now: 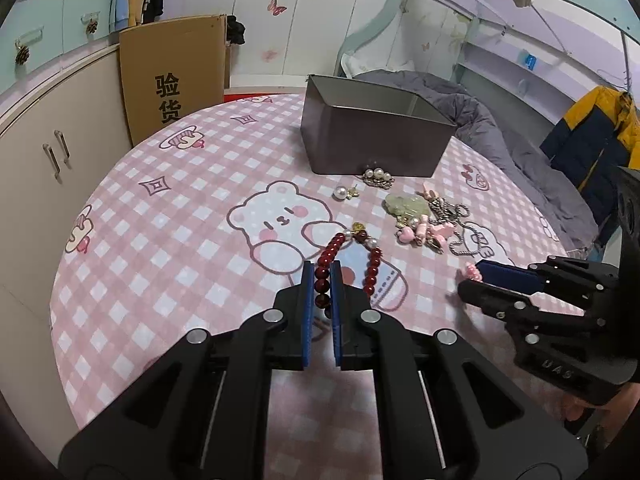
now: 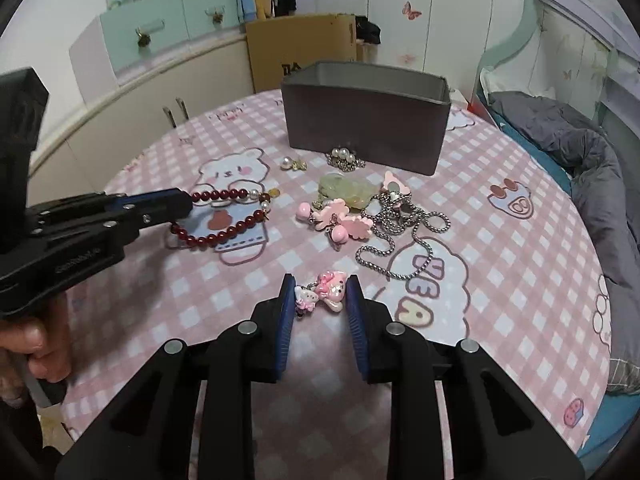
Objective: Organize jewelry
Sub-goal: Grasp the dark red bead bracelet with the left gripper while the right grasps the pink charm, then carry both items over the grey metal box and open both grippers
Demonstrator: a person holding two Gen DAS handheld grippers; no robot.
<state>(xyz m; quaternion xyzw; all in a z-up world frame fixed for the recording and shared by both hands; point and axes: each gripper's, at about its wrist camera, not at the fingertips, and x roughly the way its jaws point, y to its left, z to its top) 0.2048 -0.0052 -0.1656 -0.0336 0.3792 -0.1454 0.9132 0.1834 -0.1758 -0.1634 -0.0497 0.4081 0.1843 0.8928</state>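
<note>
My left gripper (image 1: 321, 276) is shut on the near end of a dark red bead bracelet (image 1: 374, 262), which lies on the pink checked tablecloth (image 1: 160, 264); the bracelet also shows in the right wrist view (image 2: 224, 236). My right gripper (image 2: 320, 292) is open, its pads either side of a small pink cartoon charm (image 2: 330, 290) on the cloth. An open grey box (image 1: 372, 136) stands at the far side; it also shows in the right wrist view (image 2: 368, 116).
Loose jewelry lies between the grippers and the box: a steel chain (image 2: 404, 224), pink charms (image 2: 340, 220), a pale green pendant (image 2: 344, 190), pearl pieces (image 2: 344, 158) and a single pearl (image 2: 286, 163). A cardboard box (image 1: 172, 76) and cabinets stand left, a bed right.
</note>
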